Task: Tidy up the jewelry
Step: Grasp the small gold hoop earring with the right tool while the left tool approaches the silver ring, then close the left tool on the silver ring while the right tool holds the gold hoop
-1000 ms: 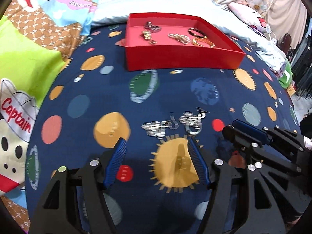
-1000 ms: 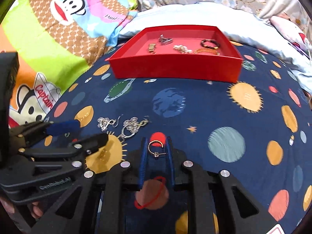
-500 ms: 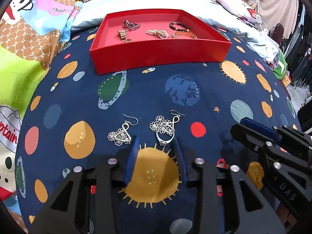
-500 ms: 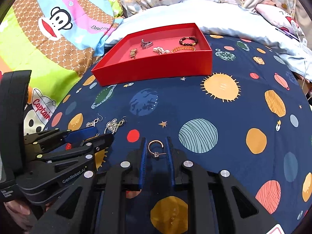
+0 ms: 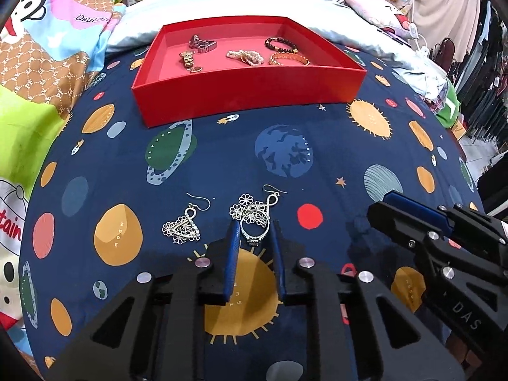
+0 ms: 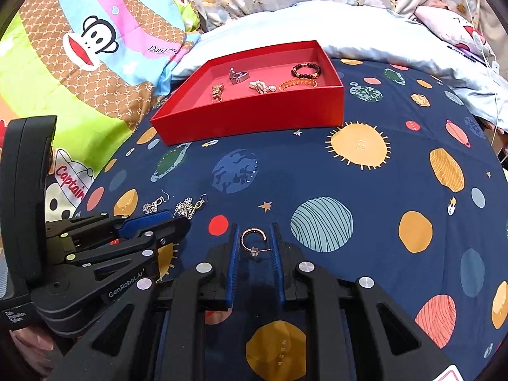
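A silver ring (image 5: 254,234) lies on the navy planet-print cloth, partly under a flower-shaped drop earring (image 5: 252,211). My left gripper (image 5: 254,230) has its blue pads against both sides of the ring, and its jaws are still closing. A second silver earring (image 5: 181,229) lies just to the left. My right gripper (image 6: 253,233) is shut on a rose-gold hoop earring (image 6: 252,242), held just above the cloth. The red tray (image 5: 247,95) sits farther back and holds bracelets and other pieces.
The right gripper (image 5: 409,211) hovers beside the left one, and from the other side the left gripper (image 6: 152,220) appears low on the left. Cartoon-print bedding (image 6: 79,63) and a pale blue pillow (image 6: 349,22) border the cloth behind the red tray (image 6: 254,117).
My left gripper has moved forward to the ring and its jaws have narrowed from wide apart to touching it. The right gripper shifted sideways early on, still holding the hoop, then stayed put.
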A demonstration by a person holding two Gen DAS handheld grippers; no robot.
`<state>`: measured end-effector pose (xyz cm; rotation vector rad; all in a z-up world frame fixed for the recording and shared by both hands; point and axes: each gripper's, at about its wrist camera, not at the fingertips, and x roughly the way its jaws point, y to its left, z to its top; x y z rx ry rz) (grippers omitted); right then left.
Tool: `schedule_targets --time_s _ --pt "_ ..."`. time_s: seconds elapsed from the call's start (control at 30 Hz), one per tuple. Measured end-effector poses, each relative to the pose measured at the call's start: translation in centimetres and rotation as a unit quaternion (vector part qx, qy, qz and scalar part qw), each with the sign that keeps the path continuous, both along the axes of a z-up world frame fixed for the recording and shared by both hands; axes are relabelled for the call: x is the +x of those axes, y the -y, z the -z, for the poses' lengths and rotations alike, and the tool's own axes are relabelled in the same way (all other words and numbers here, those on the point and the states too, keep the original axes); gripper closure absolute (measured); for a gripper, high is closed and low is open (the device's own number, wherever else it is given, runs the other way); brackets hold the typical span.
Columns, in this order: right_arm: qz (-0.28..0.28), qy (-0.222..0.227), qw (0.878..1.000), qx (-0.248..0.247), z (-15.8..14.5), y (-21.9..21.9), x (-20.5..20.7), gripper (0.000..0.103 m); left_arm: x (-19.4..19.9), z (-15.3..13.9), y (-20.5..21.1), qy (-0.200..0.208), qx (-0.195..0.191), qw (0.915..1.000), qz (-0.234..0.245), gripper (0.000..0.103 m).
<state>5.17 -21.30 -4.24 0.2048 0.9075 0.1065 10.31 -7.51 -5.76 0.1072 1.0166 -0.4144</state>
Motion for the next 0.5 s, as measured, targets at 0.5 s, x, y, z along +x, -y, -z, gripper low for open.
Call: schedule_targets --time_s 0.5 --pt "-0.007 0.009 1.000 0.002 -1.1 -0.7 -0.4 0.085 -1.1 -1.5 -1.9 -0.005 -0.027 0.9996 -0.001 0.102"
